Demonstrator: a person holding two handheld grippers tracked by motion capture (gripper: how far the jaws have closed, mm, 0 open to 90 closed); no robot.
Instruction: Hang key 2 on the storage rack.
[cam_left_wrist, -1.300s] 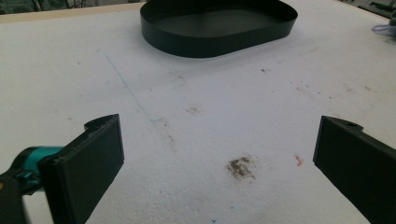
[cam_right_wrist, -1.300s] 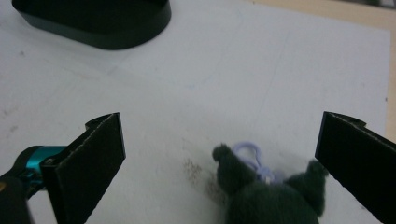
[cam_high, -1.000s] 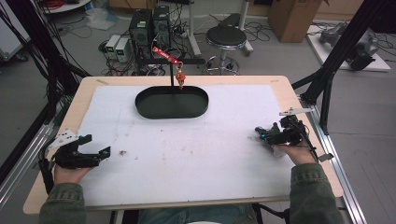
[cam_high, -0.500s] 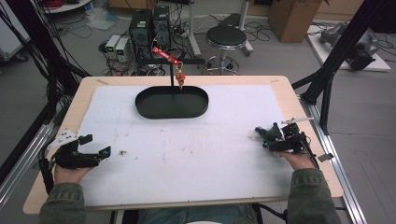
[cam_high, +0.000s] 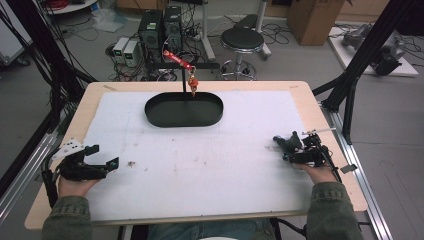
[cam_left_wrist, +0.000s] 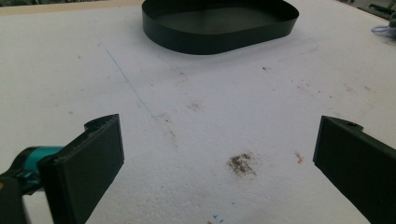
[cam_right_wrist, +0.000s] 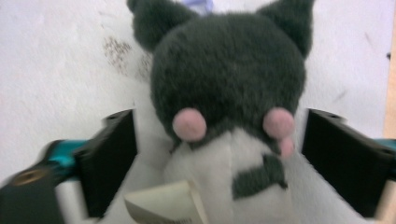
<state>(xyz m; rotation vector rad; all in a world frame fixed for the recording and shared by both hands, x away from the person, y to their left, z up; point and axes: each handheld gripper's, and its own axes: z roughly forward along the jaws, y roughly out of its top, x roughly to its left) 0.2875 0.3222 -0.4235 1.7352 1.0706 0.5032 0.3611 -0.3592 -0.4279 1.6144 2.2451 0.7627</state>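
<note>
A small plush toy, dark grey with a white body and pink dots, lies on the white table cover at the right. In the right gripper view the plush toy sits between the two black jaws, a paper tag below it. My right gripper straddles the toy; its jaws have just been closing on it, and the pads stand beside its sides without clearly pressing. My left gripper rests low at the left, jaws wide apart over bare cover, nothing between them.
A black oval tray stands at the far middle of the table, and its wall rises ahead of the left gripper. Behind it a stand holds a red strap with an orange charm. A stool stands beyond the table.
The right hand has come down and slightly nearer onto the plush toy, and its jaws have narrowed around it. The left hand has stayed put.
</note>
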